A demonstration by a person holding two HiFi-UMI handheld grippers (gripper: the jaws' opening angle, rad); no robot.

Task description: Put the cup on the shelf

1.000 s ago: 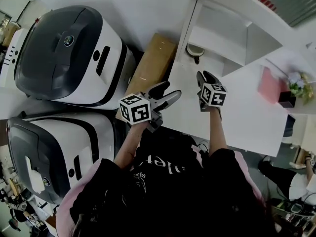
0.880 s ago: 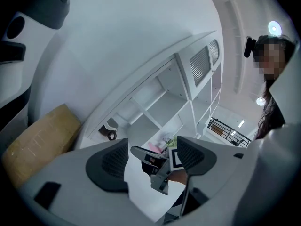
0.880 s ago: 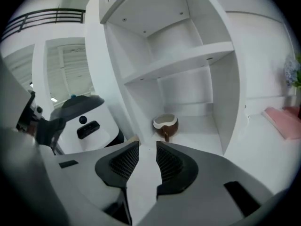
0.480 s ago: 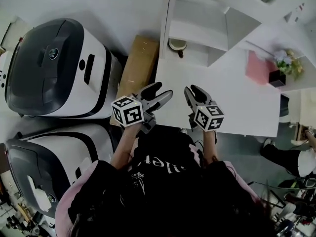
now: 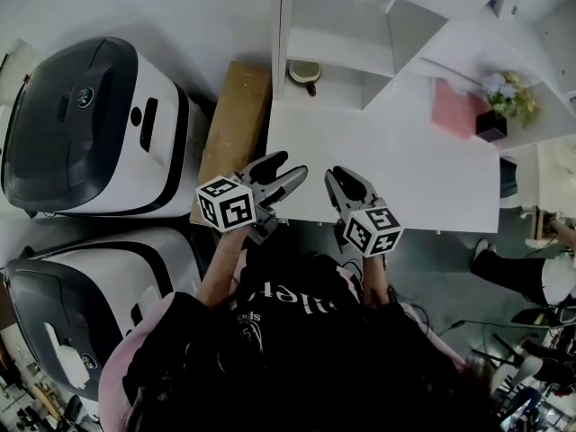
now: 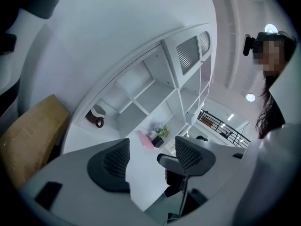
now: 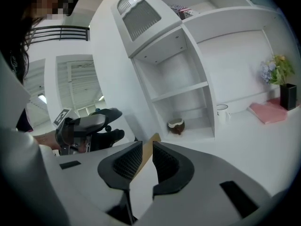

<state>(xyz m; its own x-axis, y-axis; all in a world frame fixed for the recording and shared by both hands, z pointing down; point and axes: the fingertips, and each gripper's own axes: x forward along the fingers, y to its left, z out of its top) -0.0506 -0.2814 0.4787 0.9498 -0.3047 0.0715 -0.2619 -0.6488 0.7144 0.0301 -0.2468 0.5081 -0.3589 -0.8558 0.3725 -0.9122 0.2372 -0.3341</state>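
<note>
A brown, white-rimmed cup [image 5: 304,72] stands in the bottom left compartment of the white shelf unit [image 5: 360,57]; the same cup [image 6: 97,117] [image 7: 176,125] shows in both gripper views. My left gripper [image 5: 286,169] [image 6: 153,154] hangs over the desk's near left corner, far from the cup. Its jaws stand wide and are closing, with nothing between them. My right gripper [image 5: 338,176] [image 7: 146,160] is beside it at the desk's front edge, its pads drawn together to a thin slit with nothing in it.
The white desk [image 5: 405,178] carries a pink book [image 5: 454,111] and a flower pot [image 5: 504,102] at the right. A white mug [image 7: 222,111] stands by the shelf. A cardboard box [image 5: 229,133] and two big white-and-black machines [image 5: 90,124] [image 5: 81,304] are to the left.
Both grippers have drawn back from the shelf to the desk's front edge. The right one, which was near the cup, moved the most. The cup has stayed in its compartment.
</note>
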